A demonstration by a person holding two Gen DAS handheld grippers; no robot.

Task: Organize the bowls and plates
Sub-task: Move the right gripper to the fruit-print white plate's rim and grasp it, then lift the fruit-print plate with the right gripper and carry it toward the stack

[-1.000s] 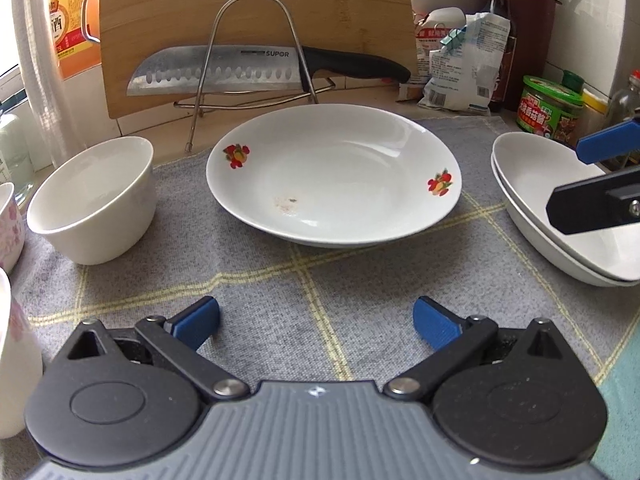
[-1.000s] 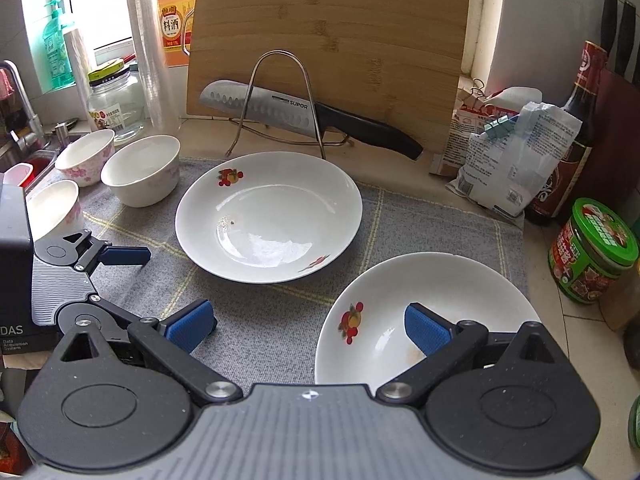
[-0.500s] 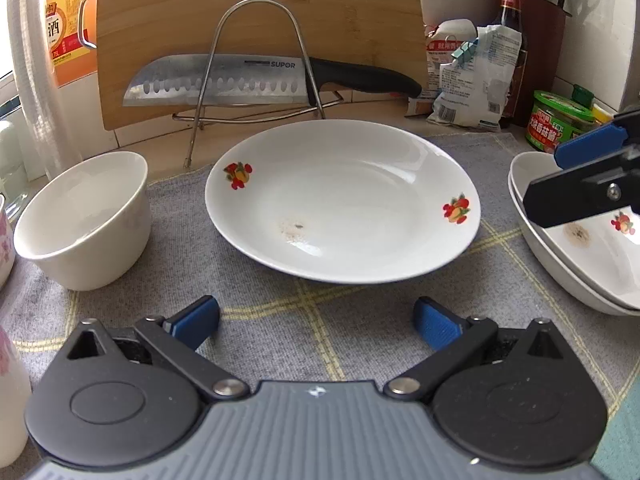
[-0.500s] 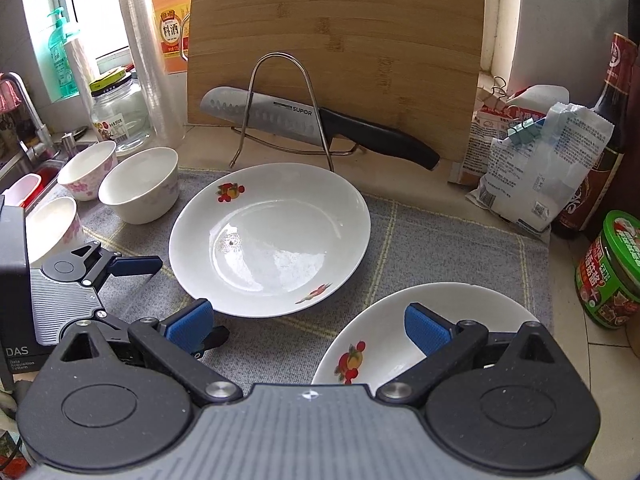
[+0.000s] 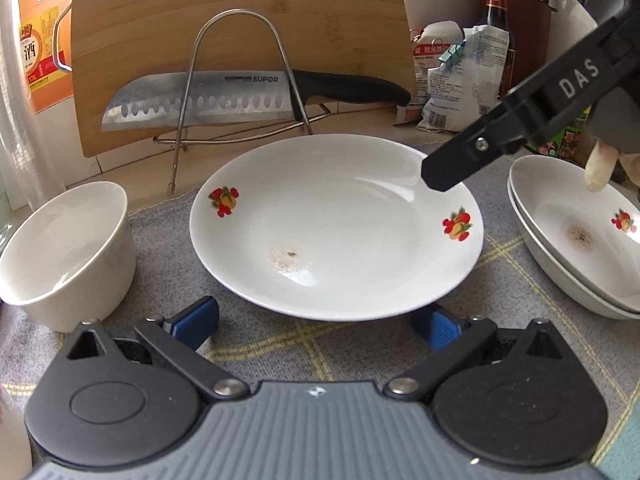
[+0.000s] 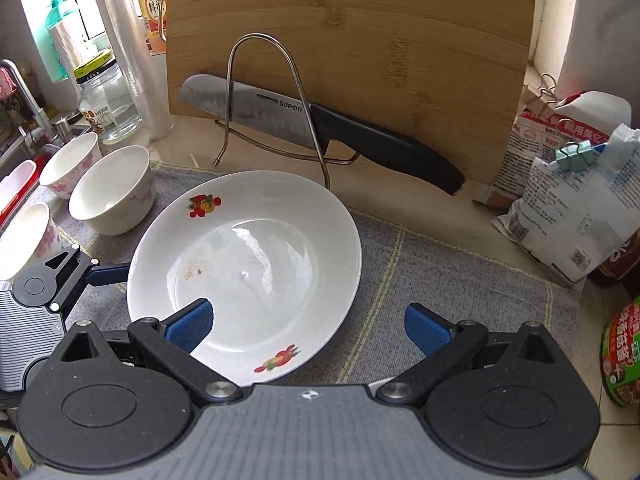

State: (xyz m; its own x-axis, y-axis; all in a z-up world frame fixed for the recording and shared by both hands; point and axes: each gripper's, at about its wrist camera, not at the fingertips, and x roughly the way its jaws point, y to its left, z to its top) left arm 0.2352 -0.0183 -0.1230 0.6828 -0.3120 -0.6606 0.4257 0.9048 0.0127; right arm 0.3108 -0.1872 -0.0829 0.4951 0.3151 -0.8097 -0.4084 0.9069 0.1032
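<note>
Sorting status: partly done, by the look of it.
Landmark: flowered plate (image 5: pixel 336 232), lying alone mid-mat (image 5: pixel 160 236).
Stacked: two plates (image 5: pixel 576 240), nested, right of the landmark.
Unstacked: white bowl (image 5: pixel 64 252) left of it; three more bowls (image 6: pixel 68 168) beyond, all apart.
Left gripper (image 5: pixel 316 324): jaws open, empty, at the landmark's near rim.
Right gripper (image 6: pixel 308 324): jaws open, empty, over its right edge.
Remaining: landmark onto stack; bowls nested.
</note>
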